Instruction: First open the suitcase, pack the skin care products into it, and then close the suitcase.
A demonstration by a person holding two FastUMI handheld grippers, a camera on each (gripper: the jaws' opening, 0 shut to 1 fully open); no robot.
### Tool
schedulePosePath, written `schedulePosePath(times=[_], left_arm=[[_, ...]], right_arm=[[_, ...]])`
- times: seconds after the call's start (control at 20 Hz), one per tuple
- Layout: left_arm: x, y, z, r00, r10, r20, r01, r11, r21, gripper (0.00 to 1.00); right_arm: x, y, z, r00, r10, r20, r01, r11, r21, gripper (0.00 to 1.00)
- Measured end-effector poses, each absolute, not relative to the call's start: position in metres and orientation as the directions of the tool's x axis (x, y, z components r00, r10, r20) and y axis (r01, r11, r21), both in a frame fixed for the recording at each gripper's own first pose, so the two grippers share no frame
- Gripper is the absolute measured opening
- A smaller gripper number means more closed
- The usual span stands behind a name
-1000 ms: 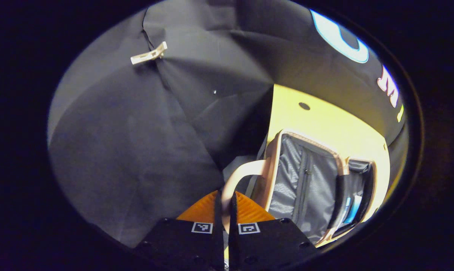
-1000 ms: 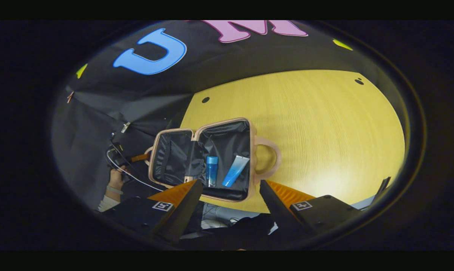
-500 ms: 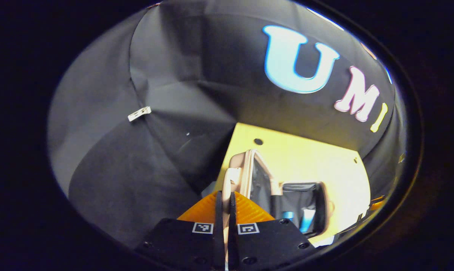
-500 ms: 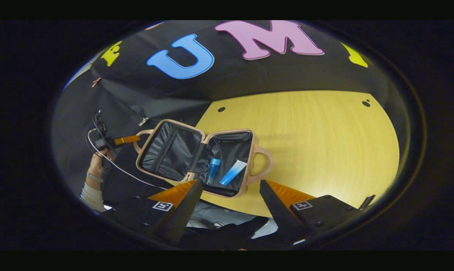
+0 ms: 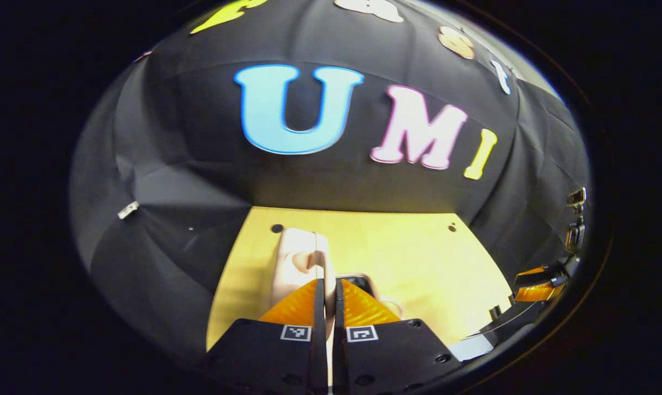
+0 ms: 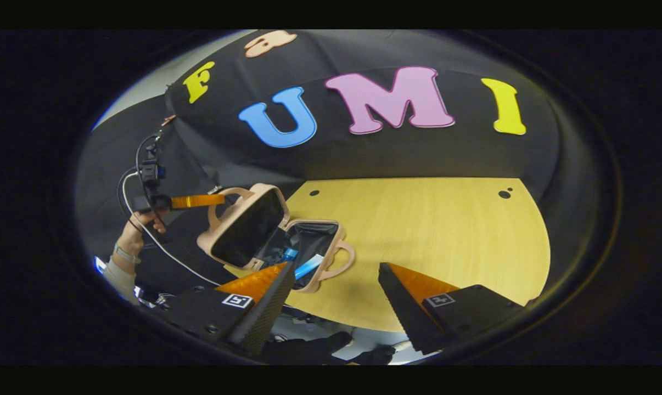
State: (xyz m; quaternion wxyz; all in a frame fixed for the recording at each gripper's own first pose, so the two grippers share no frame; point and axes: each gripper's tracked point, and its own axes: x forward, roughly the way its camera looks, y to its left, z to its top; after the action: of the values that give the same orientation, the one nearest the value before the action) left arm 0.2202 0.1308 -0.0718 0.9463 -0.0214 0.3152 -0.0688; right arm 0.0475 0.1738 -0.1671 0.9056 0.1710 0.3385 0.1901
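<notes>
So my left gripper (image 5: 326, 288) is clamped on the lid handle (image 6: 221, 198) of the suitcase (image 6: 265, 236), lid half-raised at centre-left; right gripper (image 6: 336, 274) gapes wide, holding nothing; products (image 6: 309, 266) inside, I think.

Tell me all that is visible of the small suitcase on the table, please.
The suitcase is a small pinkish-beige hard case with dark lining and a loop handle on each half. Its base lies on the yellow wooden table near the left edge. The lid is raised, tilted partly over the base, half closed. The left gripper is shut on the lid handle. Inside lie a blue bottle and a blue-white tube.
</notes>
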Motion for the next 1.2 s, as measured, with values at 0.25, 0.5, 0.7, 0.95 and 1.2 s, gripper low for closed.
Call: schedulePosePath(times=[0.25, 0.5, 0.7, 0.95, 1.2], left_arm=[[0.224, 0.038, -0.149, 0.715, -0.212, -0.666, 0.191, 0.976, -0.106, 0.09], [0.230, -0.005, -0.240, 0.608, -0.212, -0.765, 0.194, 0.974, -0.116, 0.09], [0.228, -0.027, -0.284, 0.544, -0.220, -0.809, 0.161, 0.974, -0.157, 0.10], [0.239, -0.049, -0.267, 0.635, -0.288, -0.717, 0.224, 0.957, -0.186, 0.58], [0.228, -0.061, -0.187, 0.779, -0.314, -0.542, 0.262, 0.950, -0.172, 0.95]], right_arm=[[0.015, 0.112, -0.178, 0.726, 0.377, -0.575, -0.148, 0.902, 0.405, 0.98], [-0.012, 0.050, -0.186, 0.753, 0.267, -0.601, -0.030, 0.927, 0.374, 0.97], [-0.028, 0.018, -0.193, 0.775, 0.187, -0.604, 0.019, 0.948, 0.318, 0.98], [-0.035, -0.005, -0.194, 0.804, 0.131, -0.580, 0.050, 0.957, 0.286, 0.98], [-0.027, -0.009, -0.176, 0.859, 0.089, -0.504, 0.037, 0.971, 0.235, 0.97]])
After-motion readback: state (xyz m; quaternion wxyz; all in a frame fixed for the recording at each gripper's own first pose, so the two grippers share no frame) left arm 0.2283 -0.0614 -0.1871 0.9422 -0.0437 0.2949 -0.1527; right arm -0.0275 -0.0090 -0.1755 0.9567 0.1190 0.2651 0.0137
